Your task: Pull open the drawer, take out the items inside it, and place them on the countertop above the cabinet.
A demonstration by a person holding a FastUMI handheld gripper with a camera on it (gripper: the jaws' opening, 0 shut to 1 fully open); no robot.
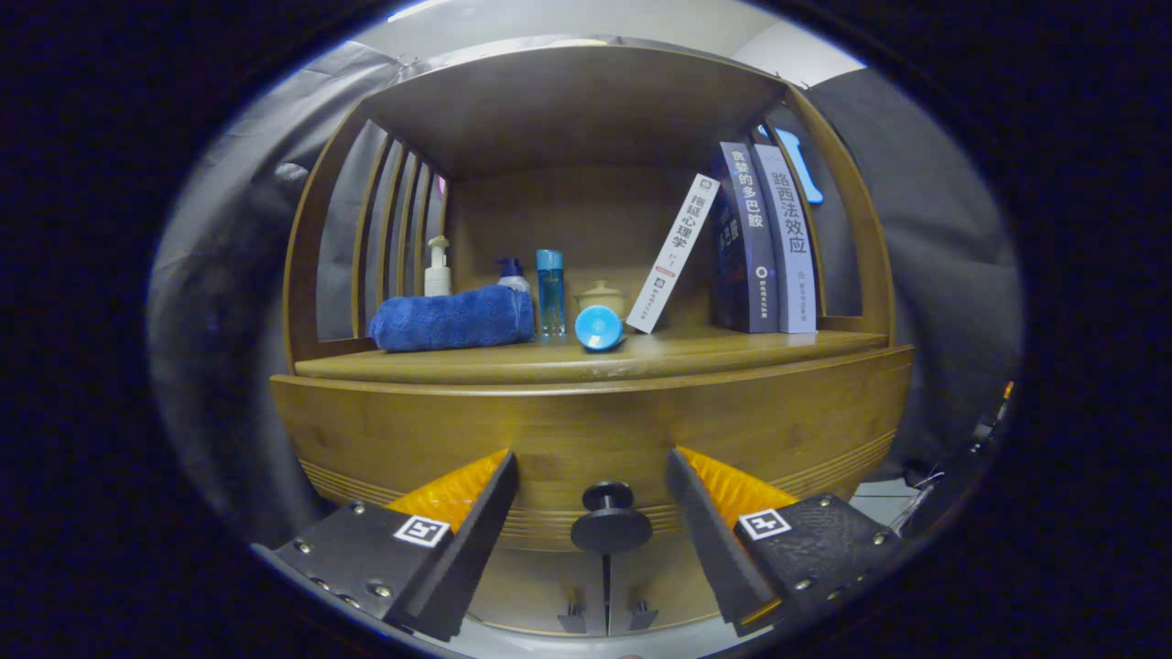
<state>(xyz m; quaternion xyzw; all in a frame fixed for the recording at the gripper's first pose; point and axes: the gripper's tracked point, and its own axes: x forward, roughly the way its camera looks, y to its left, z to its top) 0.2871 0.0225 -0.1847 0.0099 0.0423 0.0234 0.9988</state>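
Wood fills most of what I see: a brown cabinet [586,430] with a curved front and an open shelf space above its counter [732,352]. My tool [591,476] has its fingers spread wide apart, gripping nothing. Between them, just ahead, sits the dark round knob [611,523] of the drawer [586,439], which is shut flush with the cabinet front. On the counter beyond, from left to right: a rolled blue towel [453,318], with a white pump bottle [438,268] and a dark-capped bottle [513,273] behind it, an upright clear blue bottle [550,293], a blue cylinder lying on its side [599,328], and a small lidded pot [601,297] at the back. A white book [673,253] leans right against two upright books [765,238]. Slatted wooden sides frame the space, and dark cloth hangs behind and around the cabinet. I can't tell what the drawer holds.
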